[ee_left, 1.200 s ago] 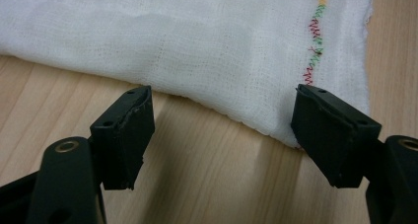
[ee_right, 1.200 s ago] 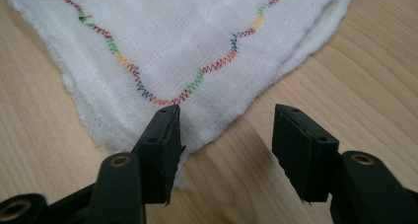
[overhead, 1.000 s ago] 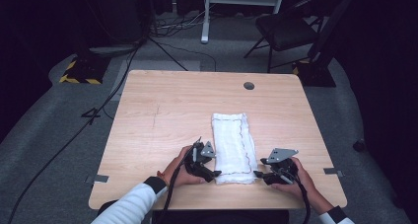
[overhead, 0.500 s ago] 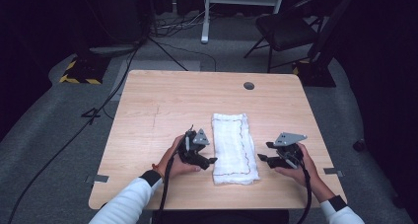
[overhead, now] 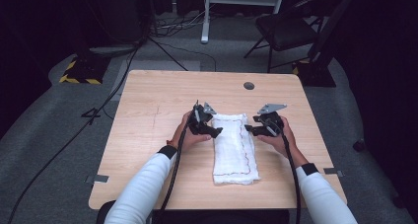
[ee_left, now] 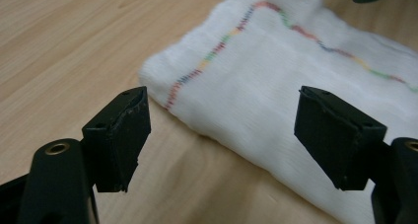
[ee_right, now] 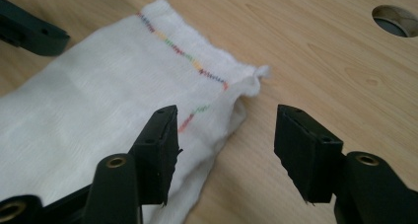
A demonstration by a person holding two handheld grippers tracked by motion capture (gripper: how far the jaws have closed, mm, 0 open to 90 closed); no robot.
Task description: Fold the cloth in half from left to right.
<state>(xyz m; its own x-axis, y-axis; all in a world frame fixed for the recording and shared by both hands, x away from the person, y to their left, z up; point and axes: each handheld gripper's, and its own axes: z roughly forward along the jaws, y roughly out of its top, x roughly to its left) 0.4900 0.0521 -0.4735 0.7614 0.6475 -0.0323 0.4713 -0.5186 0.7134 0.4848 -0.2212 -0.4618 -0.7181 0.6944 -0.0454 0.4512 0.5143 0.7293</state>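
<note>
High view, near to far: my hands have moved up from the cloth's [overhead: 235, 147] near end to its far corners. Left tool [overhead: 209, 127] and right tool [overhead: 257, 129] both stand open, holding nothing. Cloth lies folded mid-worktop [overhead: 148, 110]. I judge a far-end grasp comes next.

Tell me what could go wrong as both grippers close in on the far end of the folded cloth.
Both grippers, left and right, are open at the far corners of the folded white cloth. Risks:
1. The cloth is layered, so the jaws might pinch only the top layer and unfold it.
2. The far right corner is bunched and may slip free.
3. Uneven lifting could skew the fold.
</note>
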